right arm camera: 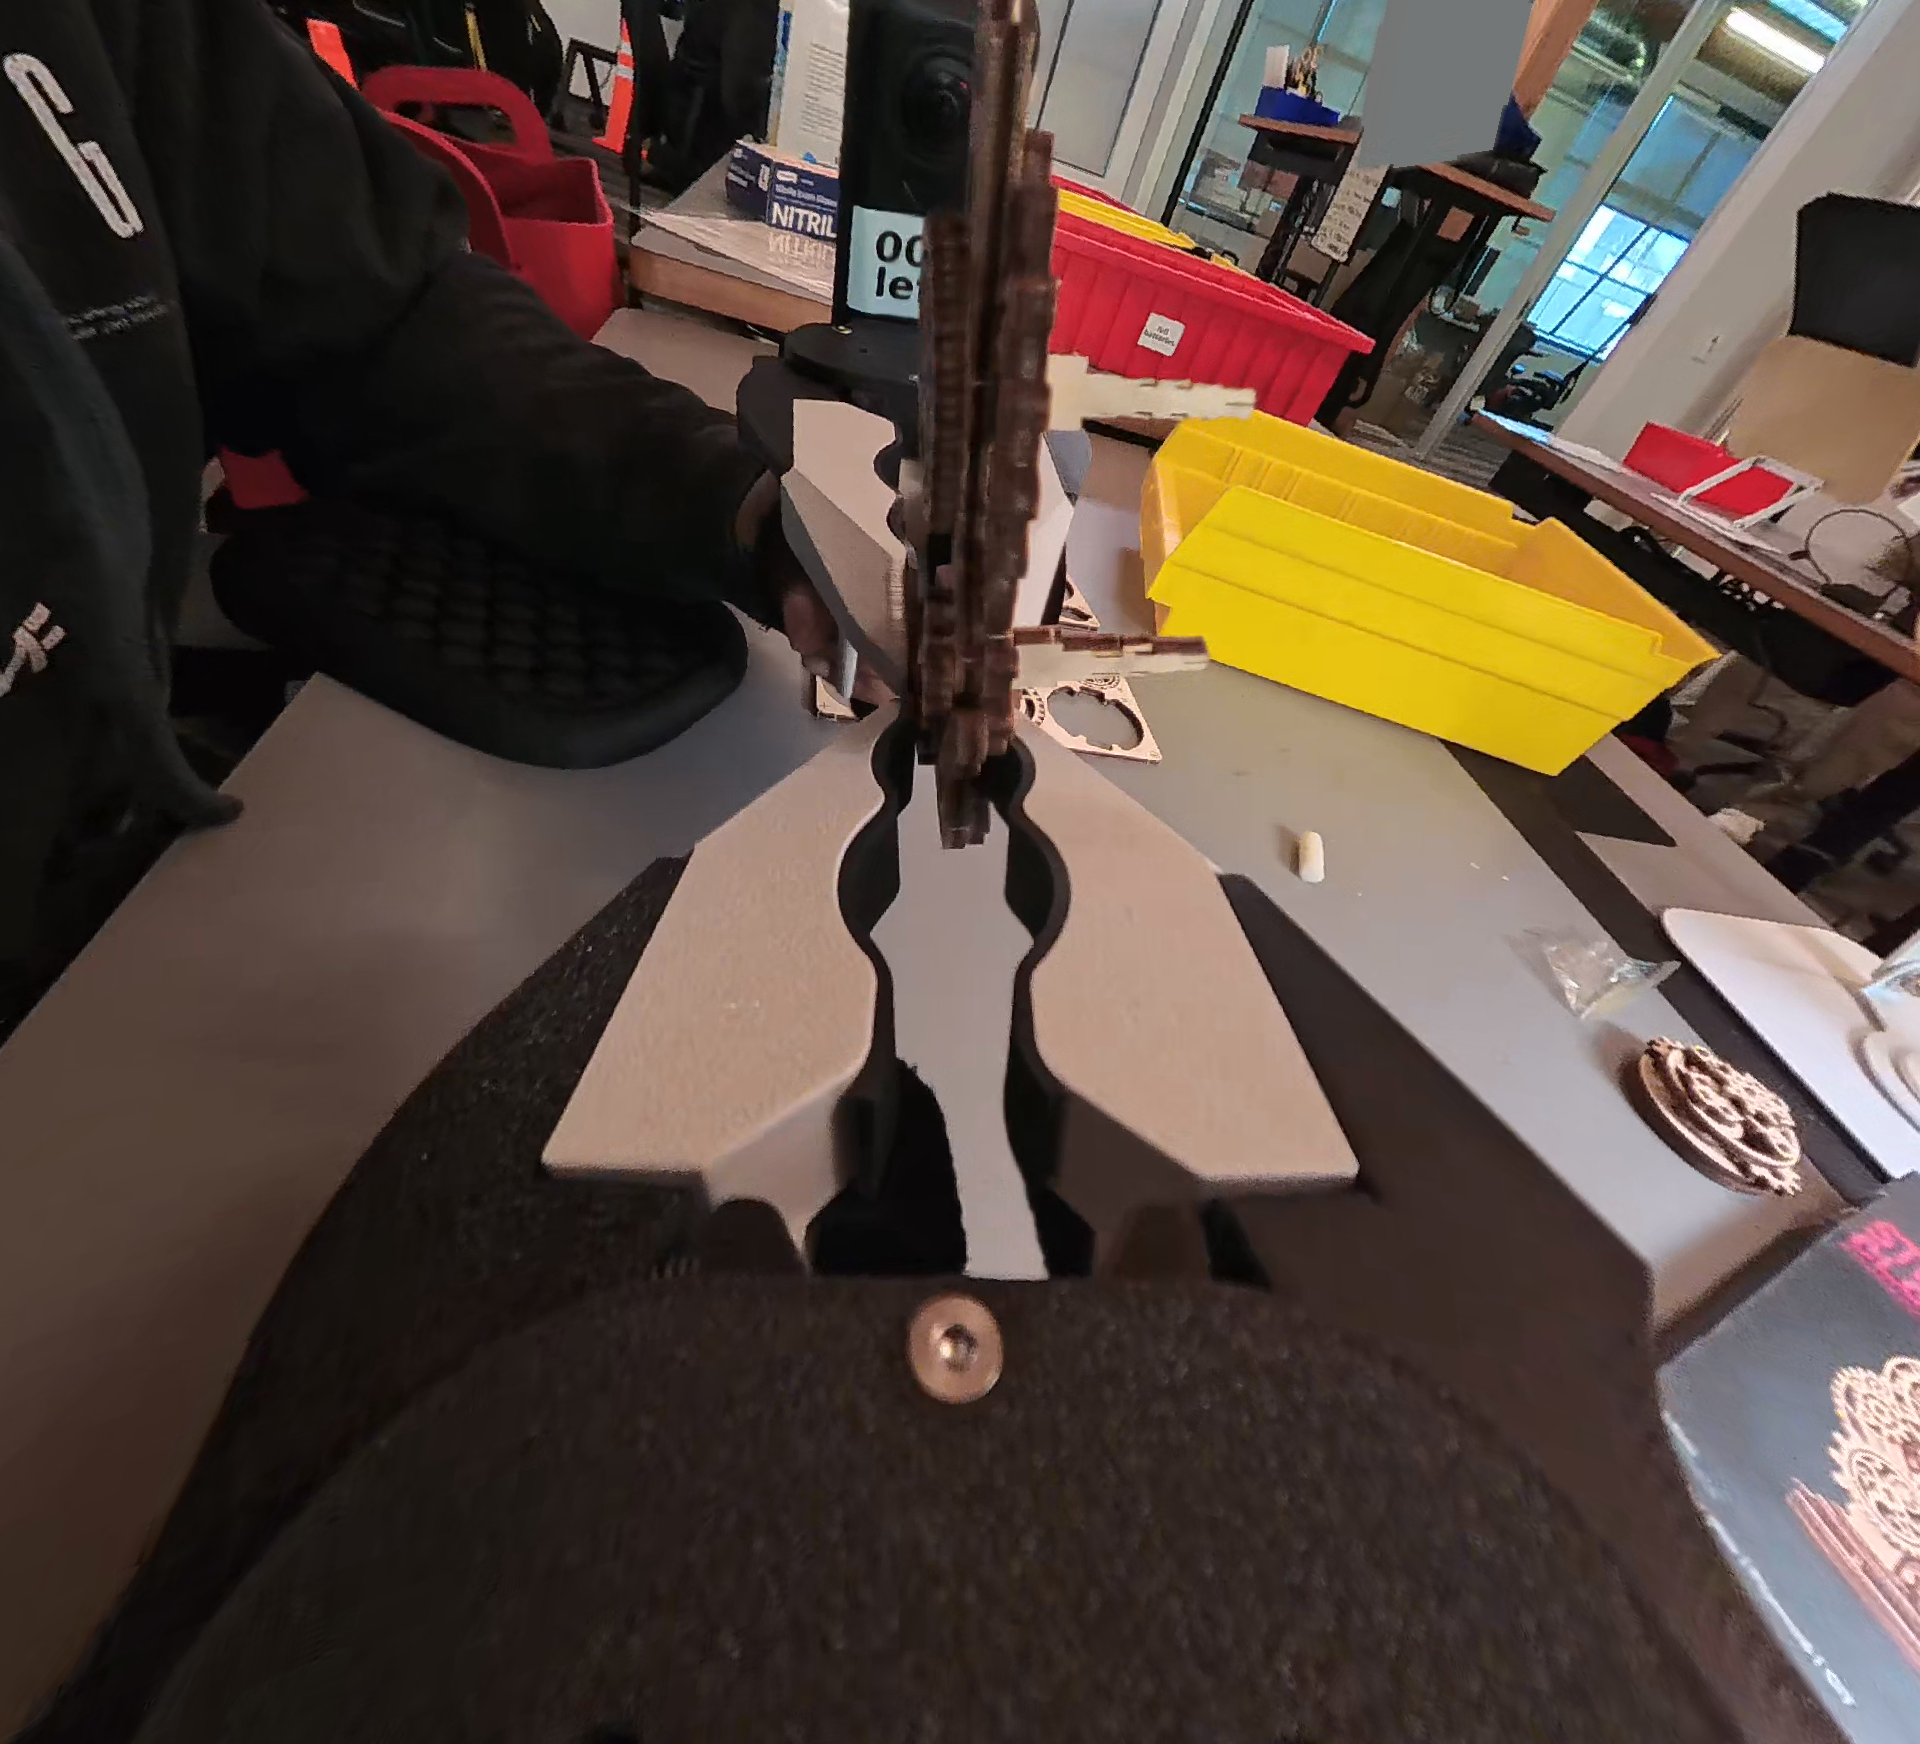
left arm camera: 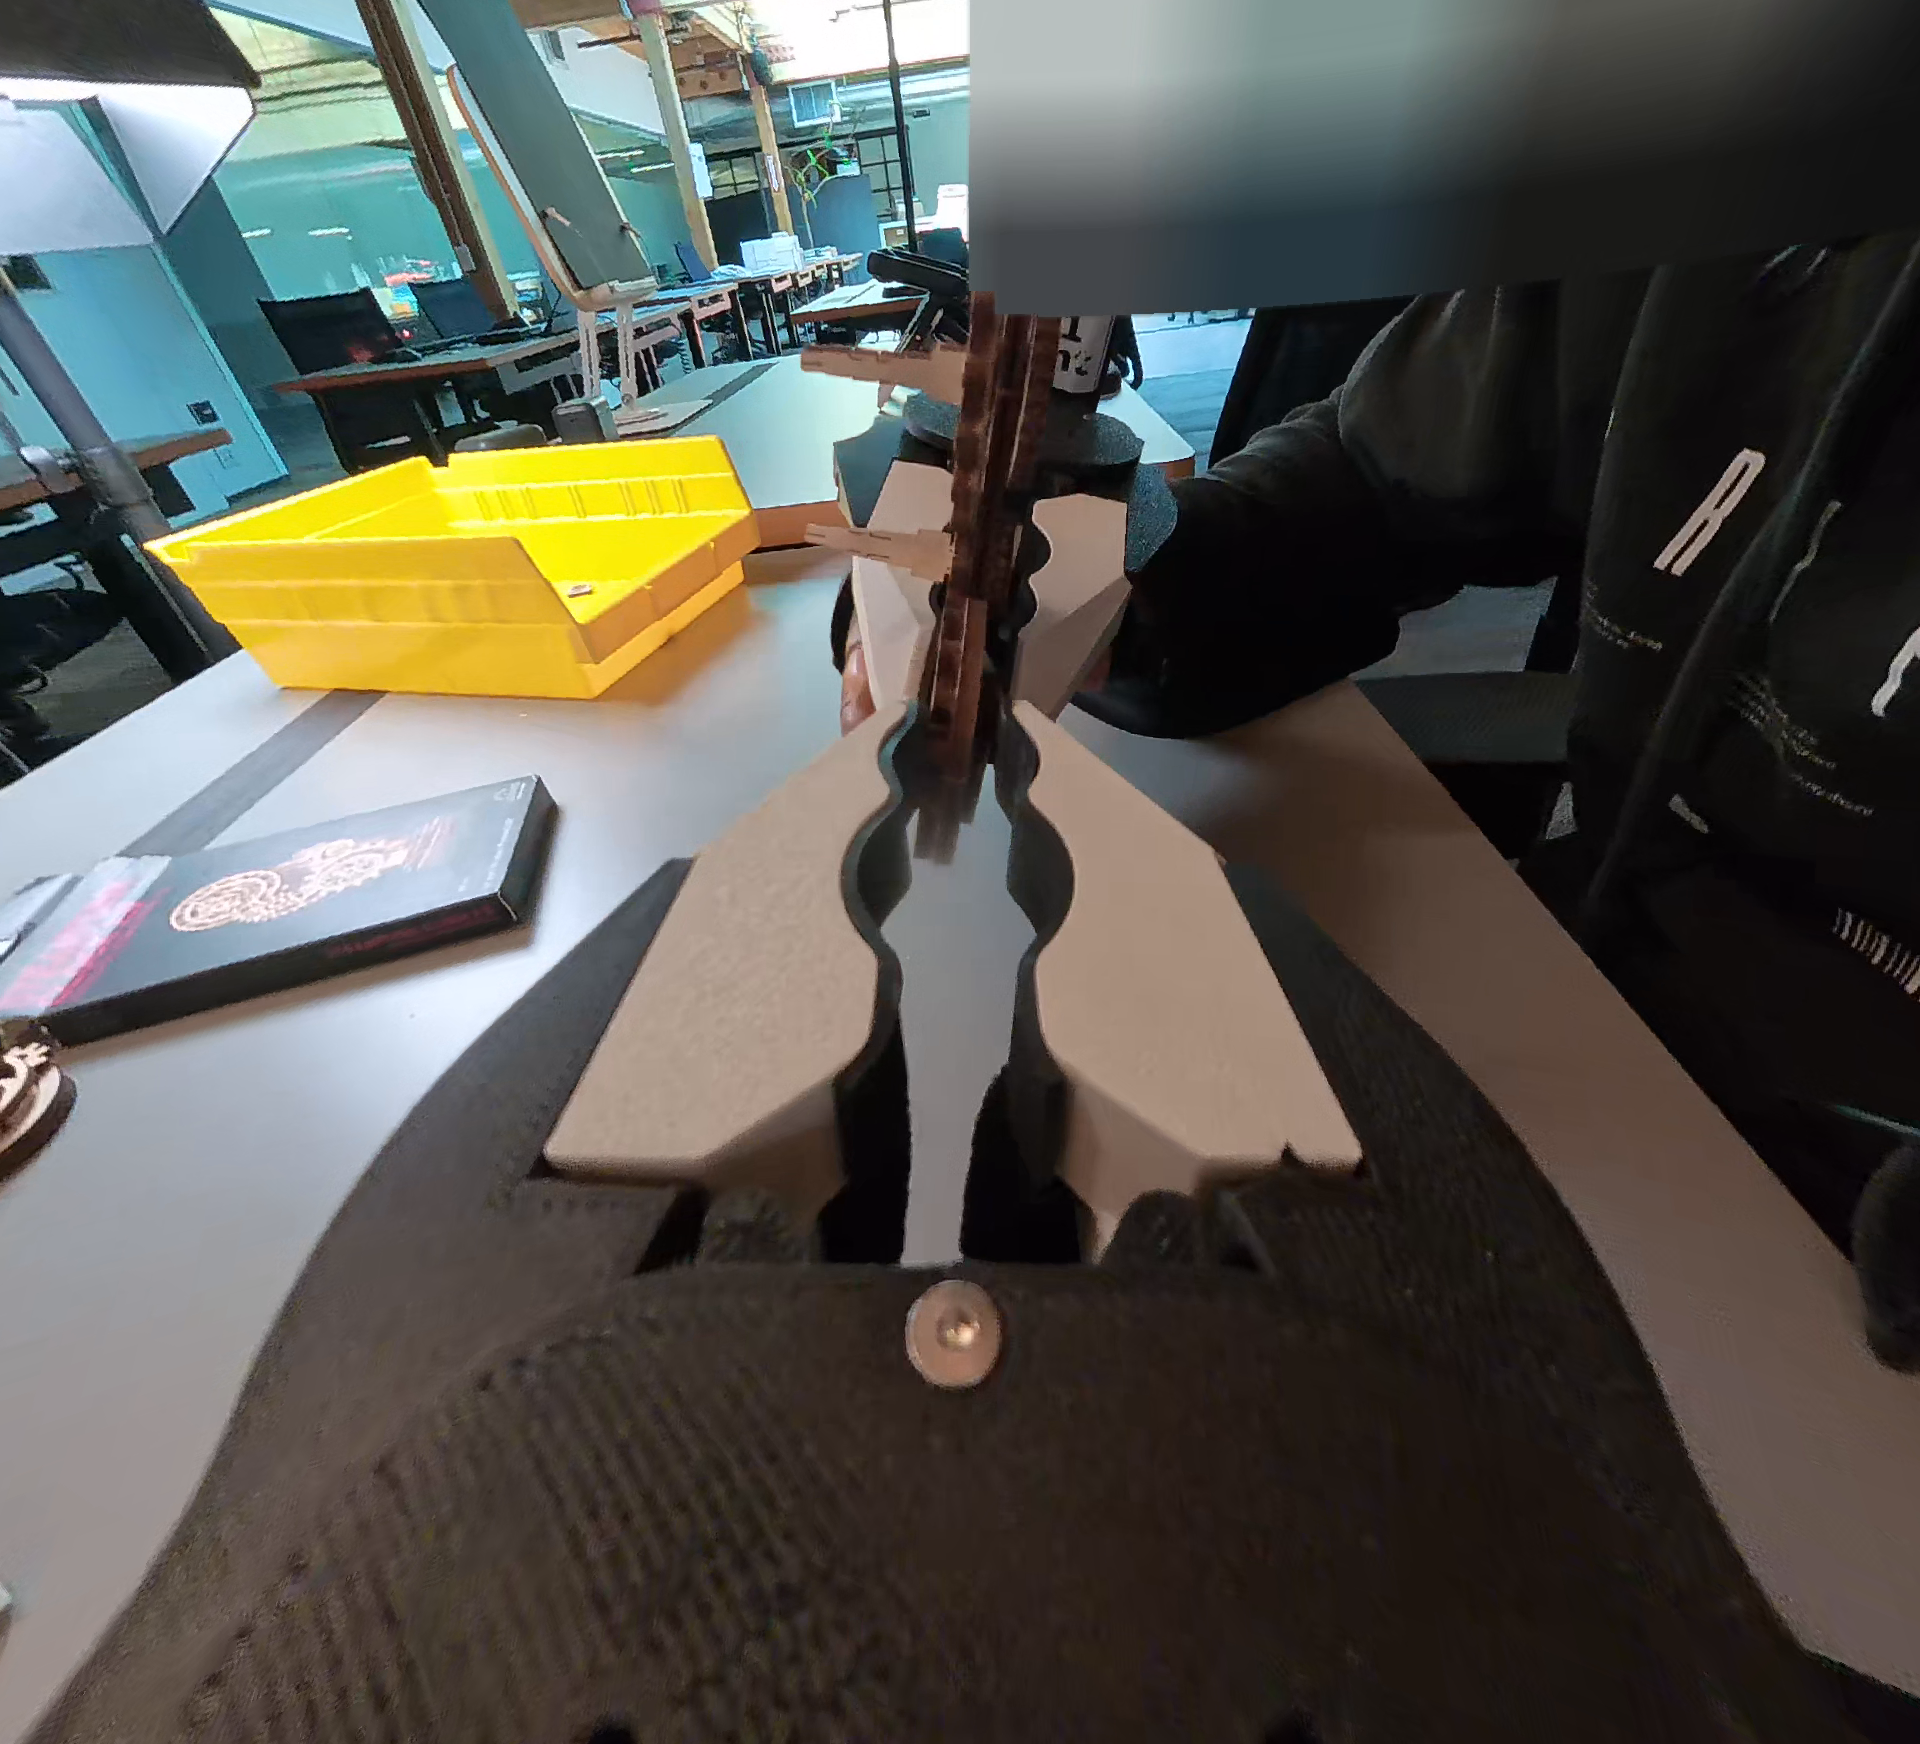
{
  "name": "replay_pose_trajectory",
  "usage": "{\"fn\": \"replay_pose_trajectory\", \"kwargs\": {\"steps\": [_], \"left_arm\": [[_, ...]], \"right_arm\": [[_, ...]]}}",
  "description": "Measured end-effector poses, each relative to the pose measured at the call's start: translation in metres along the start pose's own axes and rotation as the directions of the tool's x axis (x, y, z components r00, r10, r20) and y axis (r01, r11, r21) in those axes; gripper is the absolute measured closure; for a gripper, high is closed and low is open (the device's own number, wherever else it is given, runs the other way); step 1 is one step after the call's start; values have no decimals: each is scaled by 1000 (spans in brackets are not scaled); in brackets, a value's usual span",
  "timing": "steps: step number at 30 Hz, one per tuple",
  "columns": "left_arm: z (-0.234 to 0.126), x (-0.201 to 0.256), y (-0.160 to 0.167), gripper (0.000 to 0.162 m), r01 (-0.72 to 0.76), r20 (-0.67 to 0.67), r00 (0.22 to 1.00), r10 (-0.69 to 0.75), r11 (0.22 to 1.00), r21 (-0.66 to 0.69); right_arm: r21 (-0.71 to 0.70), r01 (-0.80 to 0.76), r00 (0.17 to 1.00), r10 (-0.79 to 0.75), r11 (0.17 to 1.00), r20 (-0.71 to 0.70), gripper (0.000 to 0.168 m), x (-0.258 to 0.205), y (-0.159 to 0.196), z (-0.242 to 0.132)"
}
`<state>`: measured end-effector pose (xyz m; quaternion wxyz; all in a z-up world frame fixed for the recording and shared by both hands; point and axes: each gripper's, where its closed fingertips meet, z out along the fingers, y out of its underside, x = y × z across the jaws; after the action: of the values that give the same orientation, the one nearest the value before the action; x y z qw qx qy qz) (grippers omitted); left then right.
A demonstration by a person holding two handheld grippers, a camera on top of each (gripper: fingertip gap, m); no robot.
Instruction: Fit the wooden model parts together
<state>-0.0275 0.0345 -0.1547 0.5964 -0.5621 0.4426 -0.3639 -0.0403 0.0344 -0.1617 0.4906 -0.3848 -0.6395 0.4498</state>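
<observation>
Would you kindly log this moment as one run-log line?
stage: fitting | left gripper: shut on model | right gripper: shut on model, opposite side | pegs: stick out sideways | bin: behind, on table

Left gripper [left arm camera: 956,759]: pale grey wedge fingers [left arm camera: 769,967], wavy black inner pads, textured black body, silver screw [left arm camera: 953,1333] at centre. Right gripper [right arm camera: 951,769]: same build. Operator's black sleeve [right arm camera: 499,447], black top with white lettering.

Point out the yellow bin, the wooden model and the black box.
yellow bin [left arm camera: 416,645]: left wrist view, on its front wall.
wooden model [right arm camera: 971,468]: right wrist view, on its dark layered edge.
black box [left arm camera: 312,894]: left wrist view, on its printed top face.
</observation>
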Motion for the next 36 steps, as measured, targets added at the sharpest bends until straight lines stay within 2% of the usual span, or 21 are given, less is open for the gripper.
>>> {"fn": "replay_pose_trajectory", "kwargs": {"steps": [14, 22, 31, 36], "left_arm": [[1, 7, 1, 152, -43, -34, 998, 43, 999, 6], [4, 7, 9, 150, -72, -1, 997, 72, 996, -56], [4, 7, 9, 151, -58, -5, 998, 58, 996, -69], [4, 8, 8, 152, -24, -26, 999, 22, 998, -64]], "right_arm": [[-20, 10, 998, -8, 1000, 62, 158, -8, 1, -6], [-81, 5, 998, 0, 997, 68, 158, -9, 8, -4], [-100, 33, 999, -29, 994, 44, 159, -8, 7, -3], [-87, -17, 997, 23, 996, 68, 159, -10, 7, -4]]}}
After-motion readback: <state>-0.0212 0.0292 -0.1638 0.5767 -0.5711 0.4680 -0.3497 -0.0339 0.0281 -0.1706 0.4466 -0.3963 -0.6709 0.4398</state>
